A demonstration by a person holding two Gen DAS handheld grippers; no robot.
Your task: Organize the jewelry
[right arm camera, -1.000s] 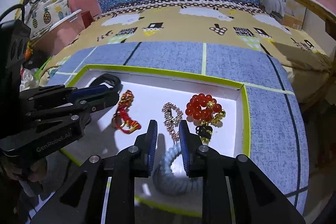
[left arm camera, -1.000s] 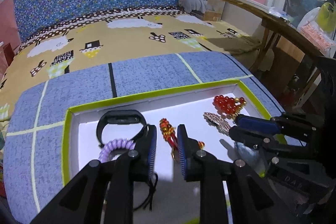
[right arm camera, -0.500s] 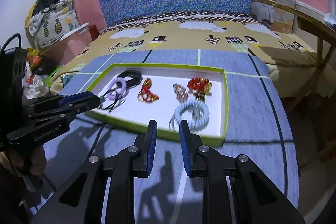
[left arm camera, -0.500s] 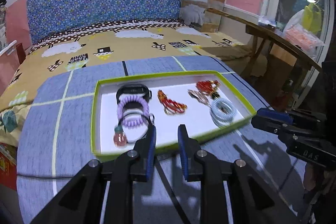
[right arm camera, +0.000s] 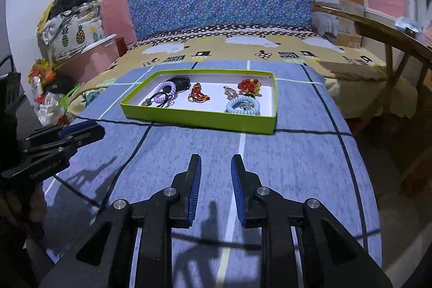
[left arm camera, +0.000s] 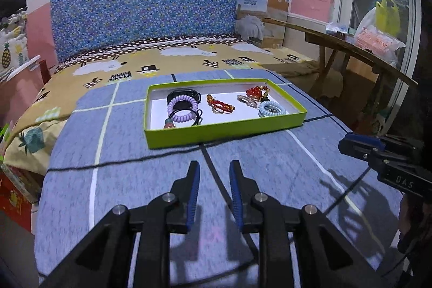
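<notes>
A green tray (left arm camera: 224, 132) with a white floor lies on the blue bedcover; it also shows in the right wrist view (right arm camera: 199, 118). In it lie a purple coil band (left arm camera: 181, 108), a black wristband (left arm camera: 183, 93), a red-gold charm (left arm camera: 219, 105), a red bead bracelet (left arm camera: 255, 92) and a pale blue coil band (left arm camera: 271, 109). My left gripper (left arm camera: 214, 166) is open and empty, well short of the tray. My right gripper (right arm camera: 215, 161) is open and empty, also back from the tray. Each gripper shows at the side of the other's view.
A black cable (left arm camera: 129, 162) runs across the bedcover in front of the tray. A wooden bench (left arm camera: 359, 56) stands to the right of the bed. A cardboard box (left arm camera: 263, 18) sits by the blue headboard. Bags (right arm camera: 73, 23) are piled at the left.
Both grippers have pulled back from the tray, from right over the jewelry to well in front of it. Both stay empty. The jewelry lies still.
</notes>
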